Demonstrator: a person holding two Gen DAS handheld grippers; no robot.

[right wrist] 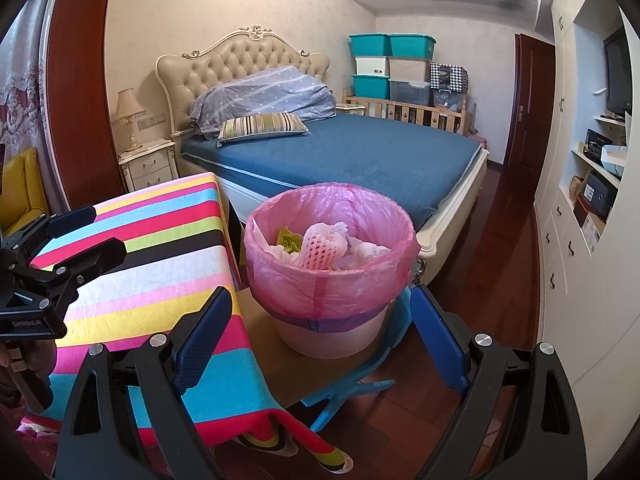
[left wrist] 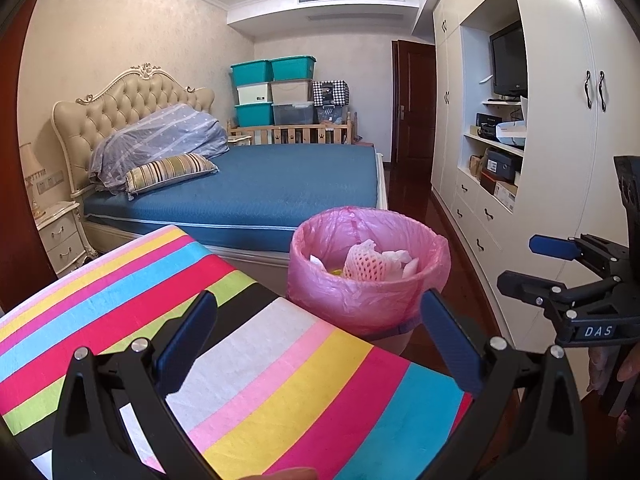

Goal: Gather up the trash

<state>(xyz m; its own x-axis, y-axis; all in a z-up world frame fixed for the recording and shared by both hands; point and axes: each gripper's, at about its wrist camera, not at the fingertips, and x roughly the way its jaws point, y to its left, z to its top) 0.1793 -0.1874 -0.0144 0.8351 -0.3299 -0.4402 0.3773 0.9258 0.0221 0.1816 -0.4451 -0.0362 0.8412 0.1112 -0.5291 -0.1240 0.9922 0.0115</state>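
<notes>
Item: trash bin (right wrist: 332,280), lined with a pink bag (left wrist: 368,288). Stands on a brown board (right wrist: 276,344) just beside the right edge of the bench (left wrist: 248,368), between bench and bed (right wrist: 360,152). Contents: a pink foam fruit net (right wrist: 320,244), white crumpled tissue (right wrist: 370,252), a yellow-green wrapper (right wrist: 288,238), all lying below the rim.

Item: bench, draped in a striped cloth (right wrist: 160,264). No loose trash shows on the cloth in either view.

Item: left claw (left wrist: 316,344). Spread wide over the near right corner of the bench, nothing between its blue pads (left wrist: 188,344).

Item: right claw (right wrist: 320,340). Spread wide, empty, facing the bin from the near side; the bin is framed between the pads but not touched.

Step in hand, as judged: gathering appears largely done, the trash already sitting in the bin. The likely next move is either a search for leftover pieces or a grip on the bag's rim, which calls for the pads to close on thin, slack plastic.

Edges and room: the cloth overhangs the bench's near corner; a blue plastic hanger (right wrist: 352,376) pokes out from under the bin; the bed frame is near the bin's far side. Open wooden floor (right wrist: 500,280) lies to the right, towards the wardrobe (right wrist: 592,240).
</notes>
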